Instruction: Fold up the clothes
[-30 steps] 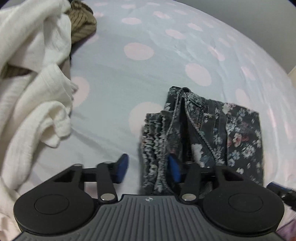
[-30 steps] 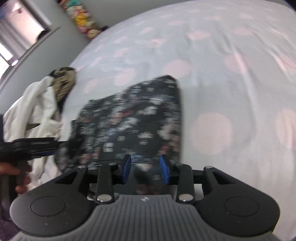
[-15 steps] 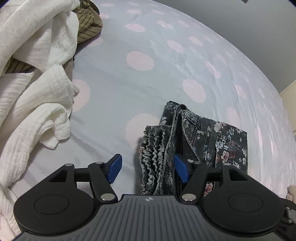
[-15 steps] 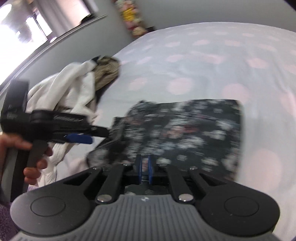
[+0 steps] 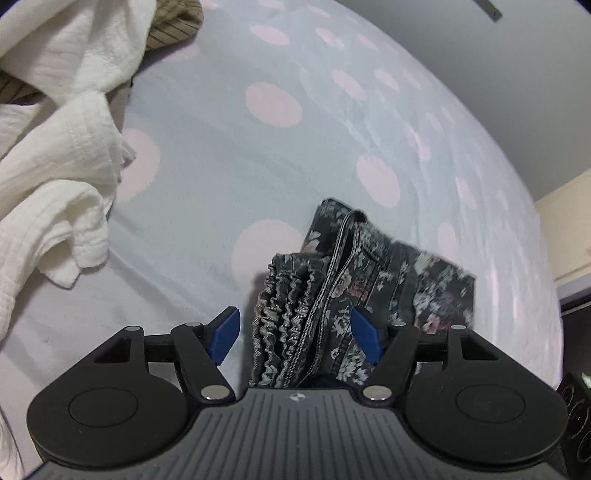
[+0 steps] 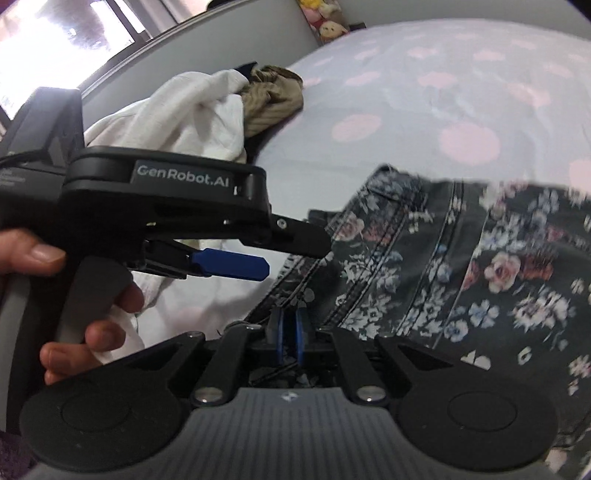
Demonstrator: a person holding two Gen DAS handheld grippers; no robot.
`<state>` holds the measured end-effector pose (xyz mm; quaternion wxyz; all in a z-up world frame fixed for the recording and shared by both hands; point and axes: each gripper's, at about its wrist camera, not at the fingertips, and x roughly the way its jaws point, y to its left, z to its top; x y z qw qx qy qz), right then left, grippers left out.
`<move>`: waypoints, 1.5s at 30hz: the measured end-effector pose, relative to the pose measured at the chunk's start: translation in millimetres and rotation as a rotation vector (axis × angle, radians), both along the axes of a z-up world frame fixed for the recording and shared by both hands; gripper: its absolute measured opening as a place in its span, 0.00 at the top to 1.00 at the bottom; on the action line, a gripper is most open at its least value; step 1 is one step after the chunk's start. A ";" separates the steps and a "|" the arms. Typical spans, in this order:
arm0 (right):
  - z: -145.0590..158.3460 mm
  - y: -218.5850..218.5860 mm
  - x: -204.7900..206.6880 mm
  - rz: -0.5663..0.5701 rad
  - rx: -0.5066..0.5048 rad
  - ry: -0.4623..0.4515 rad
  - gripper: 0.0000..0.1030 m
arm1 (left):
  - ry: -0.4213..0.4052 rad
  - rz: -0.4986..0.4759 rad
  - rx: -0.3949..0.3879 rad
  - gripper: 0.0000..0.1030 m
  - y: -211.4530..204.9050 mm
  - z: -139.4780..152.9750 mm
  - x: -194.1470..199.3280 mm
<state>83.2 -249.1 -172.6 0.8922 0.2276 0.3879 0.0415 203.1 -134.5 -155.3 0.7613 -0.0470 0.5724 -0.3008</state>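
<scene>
A folded dark floral garment (image 5: pixel 354 280) lies on the polka-dot bed sheet (image 5: pixel 258 155). My left gripper (image 5: pixel 295 334) is open, its blue pads on either side of the garment's near elastic edge. In the right wrist view the same garment (image 6: pixel 461 266) fills the right half. My right gripper (image 6: pixel 290 332) is shut on the garment's near edge and lifts it. The left gripper (image 6: pixel 231 264) shows from the side there, held by a hand.
A pile of white clothes (image 5: pixel 55 140) and a brown striped garment (image 5: pixel 173 26) lie at the left of the bed; they also show in the right wrist view (image 6: pixel 192 114). A grey wall (image 5: pixel 498 74) stands behind the bed. Soft toys (image 6: pixel 325 22) sit at the far side.
My right gripper closed on the floral garment's edge and moved closer over it. My left gripper opened wider and stays by the elastic edge.
</scene>
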 end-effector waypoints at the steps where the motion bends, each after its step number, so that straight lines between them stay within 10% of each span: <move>1: -2.6 -1.2 1.0 0.002 0.006 0.004 0.92 | -0.006 -0.014 0.019 0.37 -4.4 -1.8 -1.8; 10: 17.6 -17.2 -38.6 -0.008 -0.008 -0.005 0.85 | -0.143 -0.098 0.153 0.60 -28.6 0.6 -22.6; 18: 25.9 -94.0 -126.2 -0.367 -0.085 0.012 0.55 | -0.237 -0.128 0.170 0.78 -34.7 15.8 -36.7; 25: -19.0 -140.8 -148.5 -0.486 0.286 0.033 0.51 | -0.228 -0.140 0.096 0.80 -26.5 27.5 -37.5; 28: -44.8 -142.7 -143.0 -0.520 0.457 0.026 0.51 | -0.215 -0.151 0.068 0.81 -28.3 28.5 -36.6; 32: -57.8 -146.0 -146.5 -0.557 0.592 -0.009 0.83 | -0.159 -0.150 -0.016 0.83 -27.2 26.4 -31.9; 38: -25.0 -146.9 -160.0 -0.562 0.569 -0.124 0.88 | -0.075 -0.167 -0.155 0.83 -28.4 23.6 -24.9; 45: -34.3 -149.5 -158.6 -0.580 0.491 -0.054 0.85 | -0.020 -0.176 -0.076 0.83 -28.8 -11.2 -10.7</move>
